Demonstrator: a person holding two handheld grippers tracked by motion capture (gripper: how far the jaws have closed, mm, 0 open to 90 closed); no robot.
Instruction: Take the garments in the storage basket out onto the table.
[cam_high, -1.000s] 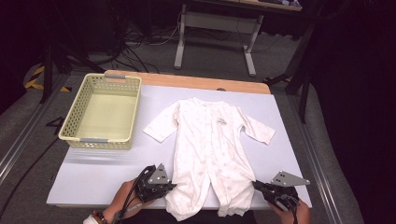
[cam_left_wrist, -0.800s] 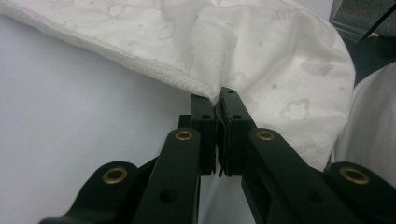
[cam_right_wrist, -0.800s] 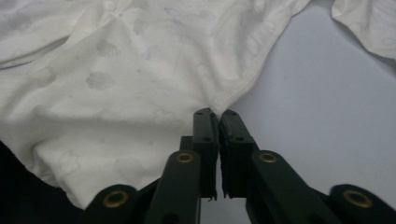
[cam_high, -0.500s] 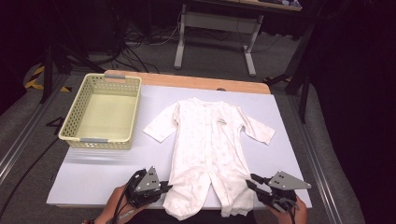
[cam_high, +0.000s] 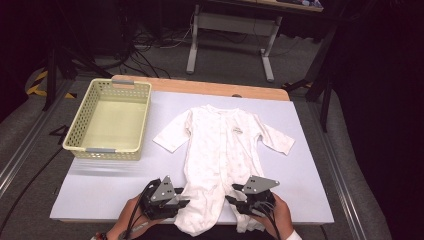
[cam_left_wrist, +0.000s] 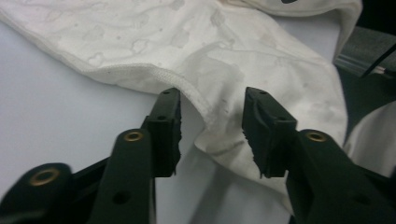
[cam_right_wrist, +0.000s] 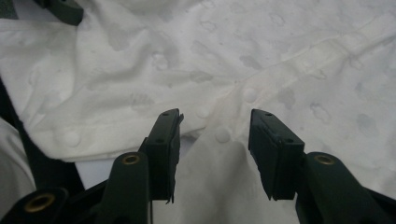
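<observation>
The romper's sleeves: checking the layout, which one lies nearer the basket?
The sleeve on the high view's left; it points toward the basket.

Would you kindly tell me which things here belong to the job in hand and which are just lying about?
In the job:
- white baby romper
- left hand-held gripper, jaws apart at one leg
- right hand-held gripper, jaws apart at the other

Lying about:
- yellow basket

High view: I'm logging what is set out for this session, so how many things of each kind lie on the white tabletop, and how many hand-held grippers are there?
White printed baby sleepsuit with long sleeves: 1
Pale yellow-green plastic lattice basket: 1
Black two-jaw grippers with grey three-cornered plates, left and right: 2
Total: 4
</observation>
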